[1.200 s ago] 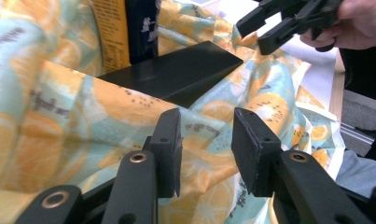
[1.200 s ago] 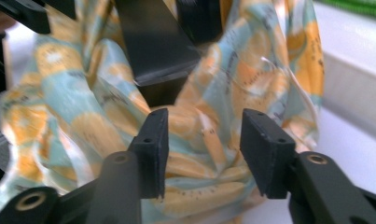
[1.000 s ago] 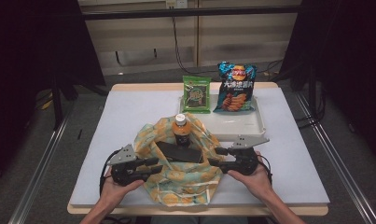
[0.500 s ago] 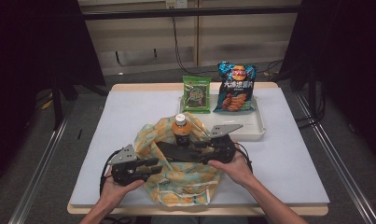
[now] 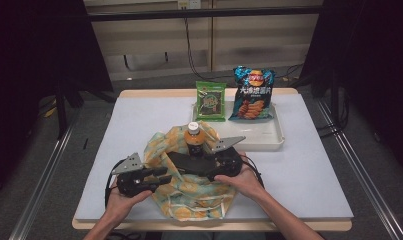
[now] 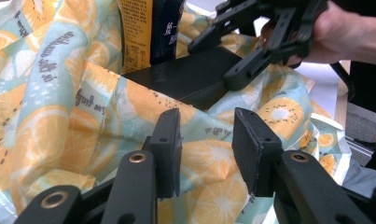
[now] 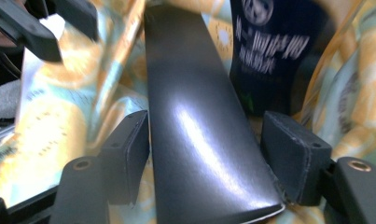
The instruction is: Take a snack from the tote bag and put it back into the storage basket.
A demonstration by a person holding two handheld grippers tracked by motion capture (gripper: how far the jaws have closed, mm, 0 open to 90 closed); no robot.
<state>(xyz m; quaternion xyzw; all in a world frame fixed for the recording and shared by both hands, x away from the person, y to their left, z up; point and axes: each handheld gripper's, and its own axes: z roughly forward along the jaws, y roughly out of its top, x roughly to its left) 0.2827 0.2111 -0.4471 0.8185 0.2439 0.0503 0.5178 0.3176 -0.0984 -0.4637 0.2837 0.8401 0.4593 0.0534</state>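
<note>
While the black flat box [image 5: 189, 162] lies inside the orange-print cloth bag [image 5: 186, 197] at the near middle of the white table [image 5: 309, 170], just in front of the upright bottle [image 5: 193, 139], the right gripper [image 5: 215, 161] stands over it. Its jaws have just been opening, with the box between them and a gap on each side. The left gripper [image 6: 204, 149] is partly closed and pinches a fold of the bag.
</note>
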